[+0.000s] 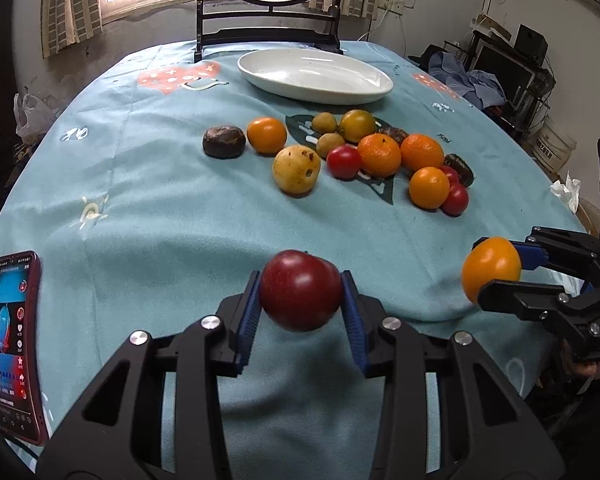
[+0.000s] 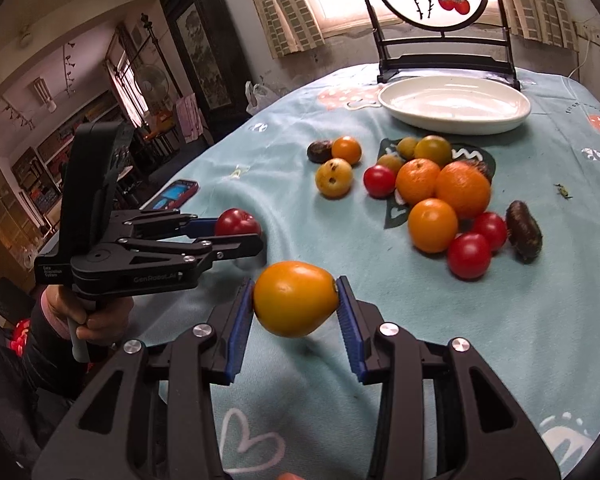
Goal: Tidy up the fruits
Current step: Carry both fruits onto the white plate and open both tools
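- Blue ribbed pads on the left gripper (image 1: 301, 298) are clamping a smooth, dark red plum-like fruit (image 1: 300, 295), which is hanging clear of the cloth between the two black fingers.
- Just to its right, the right gripper (image 2: 295, 300) is pinching a glossy orange-yellow fruit (image 2: 295, 298), slightly pear-shaped, and is also holding it off the table.
- Ahead of both tools, the loose pile of fruit (image 1: 364, 152) is lying on the soft, wrinkled teal tablecloth (image 1: 160, 208): matte, dimpled oranges, shiny red tomatoes, a blemished yellow round fruit, small olive-green ones and a few rough, dark brown pieces.
- Beyond the pile, well apart from the tools, the white oval dish (image 1: 256, 76) is sitting glazed, shallow and holding nothing.
- By my reading, the sorting is only beginning: two pieces are lifted, none is placed, and more than a dozen are waiting on the cloth.
- Off to the left gripper's near left, a phone (image 1: 14, 344) with a lit screen is lying flat.
- Behind the dish, a dark wooden stand (image 1: 268, 28) is carrying a round painted panel.
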Available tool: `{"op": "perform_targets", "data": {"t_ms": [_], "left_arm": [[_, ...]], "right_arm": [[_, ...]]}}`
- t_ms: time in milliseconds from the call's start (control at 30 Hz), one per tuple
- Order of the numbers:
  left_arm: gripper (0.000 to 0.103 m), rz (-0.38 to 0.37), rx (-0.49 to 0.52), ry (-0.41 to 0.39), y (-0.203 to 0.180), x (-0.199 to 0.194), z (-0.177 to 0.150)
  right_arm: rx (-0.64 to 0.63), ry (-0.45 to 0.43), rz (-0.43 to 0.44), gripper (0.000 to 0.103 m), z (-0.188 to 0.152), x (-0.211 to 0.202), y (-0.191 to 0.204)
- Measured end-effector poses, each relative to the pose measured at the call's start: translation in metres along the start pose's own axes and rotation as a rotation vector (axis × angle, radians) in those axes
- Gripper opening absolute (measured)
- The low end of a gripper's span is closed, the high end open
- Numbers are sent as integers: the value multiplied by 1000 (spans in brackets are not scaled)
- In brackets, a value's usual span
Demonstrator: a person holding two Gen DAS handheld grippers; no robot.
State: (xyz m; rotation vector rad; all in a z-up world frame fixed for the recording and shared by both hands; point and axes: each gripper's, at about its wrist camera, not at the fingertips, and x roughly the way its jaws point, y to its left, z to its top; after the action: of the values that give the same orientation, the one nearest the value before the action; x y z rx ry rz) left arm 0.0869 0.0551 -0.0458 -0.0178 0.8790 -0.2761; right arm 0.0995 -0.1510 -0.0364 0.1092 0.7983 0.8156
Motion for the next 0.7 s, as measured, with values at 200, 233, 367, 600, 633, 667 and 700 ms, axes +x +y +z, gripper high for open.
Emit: {"op": "perform_targets", "data": {"t_ms": [200, 233, 367, 600, 633, 667, 700], "left_arm": [[39, -22, 26, -60, -6, 0, 57], [39, -16, 29, -68, -7, 5, 72], [39, -19, 16, -71, -7, 41, 147], [39, 51, 7, 45, -7, 138, 229], [39, 58, 8, 60, -6, 147, 232], [39, 62, 8, 75, -6, 156, 235], [39, 63, 5, 90, -5, 165, 237]], "right_arm": [[16, -82, -57, 42, 58, -12, -34], [17, -91, -79, 42, 69, -12, -41], [68, -102, -173, 42, 127, 10, -88], [152, 28, -281, 41, 177, 84, -168], [158, 54, -289, 41, 180, 94, -176], [162, 72, -298, 41, 181, 100, -181], [168, 92, -303, 41, 183, 106, -188]]}}
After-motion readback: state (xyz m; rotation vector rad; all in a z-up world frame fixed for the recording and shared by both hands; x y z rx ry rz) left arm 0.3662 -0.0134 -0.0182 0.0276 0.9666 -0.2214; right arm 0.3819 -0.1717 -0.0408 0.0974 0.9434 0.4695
